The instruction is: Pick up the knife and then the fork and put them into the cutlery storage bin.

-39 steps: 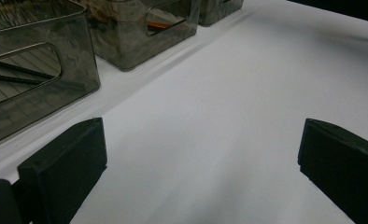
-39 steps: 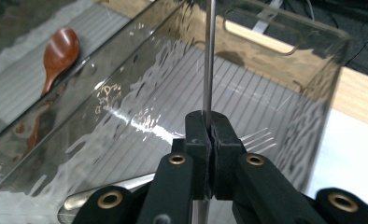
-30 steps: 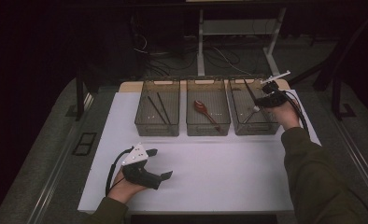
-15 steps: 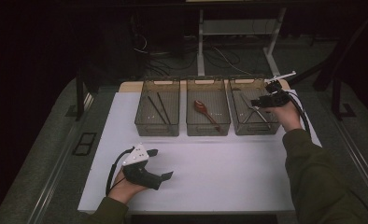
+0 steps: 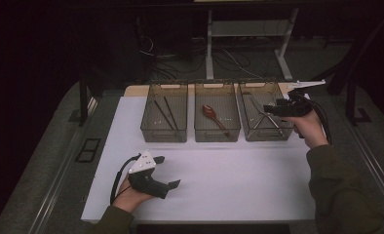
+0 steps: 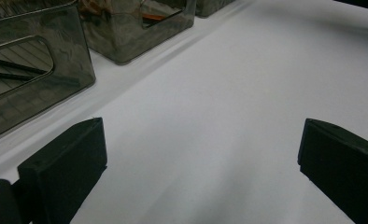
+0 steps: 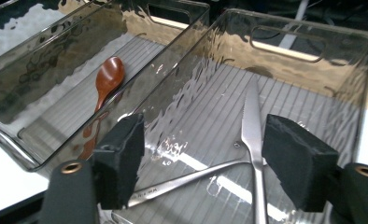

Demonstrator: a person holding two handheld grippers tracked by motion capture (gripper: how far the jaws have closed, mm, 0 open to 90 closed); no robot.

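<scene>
The right gripper point(image 7: 201, 163) hangs over the right-hand bin point(image 5: 282, 87), jaws just opened and empty; a knife point(image 7: 253, 126) lies inside, crossing another utensil point(image 7: 187, 179). Sorting looks finished, the left gripper point(image 6: 201, 175) resting spread on the bare mat point(image 5: 239, 180)

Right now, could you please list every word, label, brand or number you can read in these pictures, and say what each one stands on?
No text can be read anywhere.
Too small and blurred to read: a faint stamped mark on the handle of the metal utensil lying in the right-hand bin, seen in the right gripper view.
No markings: the wooden spoon, the white table sheet, the left gripper, the right gripper.
</scene>
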